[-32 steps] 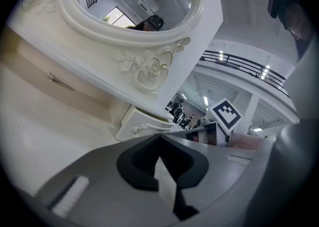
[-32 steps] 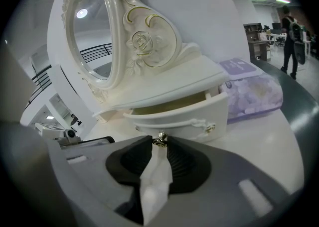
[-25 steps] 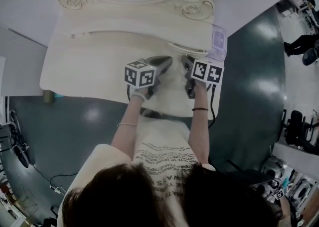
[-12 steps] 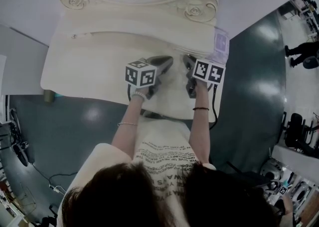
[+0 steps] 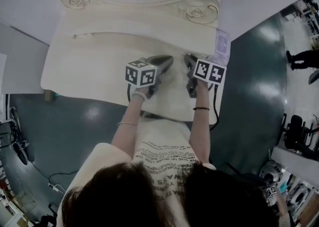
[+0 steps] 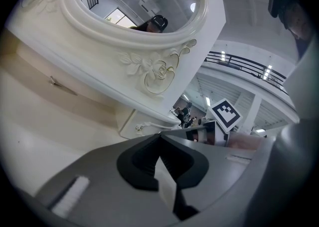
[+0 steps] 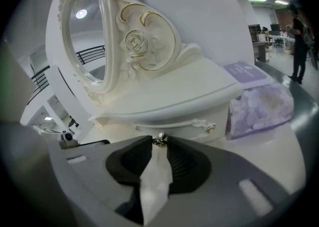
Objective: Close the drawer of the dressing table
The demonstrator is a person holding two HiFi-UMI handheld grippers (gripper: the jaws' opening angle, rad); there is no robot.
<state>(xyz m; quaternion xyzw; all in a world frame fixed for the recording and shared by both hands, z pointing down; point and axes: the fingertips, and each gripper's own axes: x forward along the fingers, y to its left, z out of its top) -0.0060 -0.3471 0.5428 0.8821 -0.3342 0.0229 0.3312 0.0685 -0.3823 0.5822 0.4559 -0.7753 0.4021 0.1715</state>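
The cream dressing table (image 5: pixel 89 66) carries a raised shelf under its oval mirror. A small drawer (image 7: pixel 185 127) sits in that shelf at the right, its front standing a little out from under the shelf top. In the right gripper view, my right gripper (image 7: pixel 159 144) has its jaw tips closed on the drawer's small metal knob (image 7: pixel 159 139). In the head view the right gripper (image 5: pixel 189 61) points at the shelf front. My left gripper (image 5: pixel 167 62) hovers just to its left over the tabletop. The left gripper (image 6: pixel 159 135) has its tips together, with nothing held.
A lilac flowered tissue box (image 7: pixel 259 104) stands on the tabletop just right of the drawer, also visible as the tissue box (image 5: pixel 221 45) in the head view. The carved mirror frame (image 5: pixel 199 8) rises behind the shelf. A person (image 5: pixel 301 57) stands far right on the dark floor.
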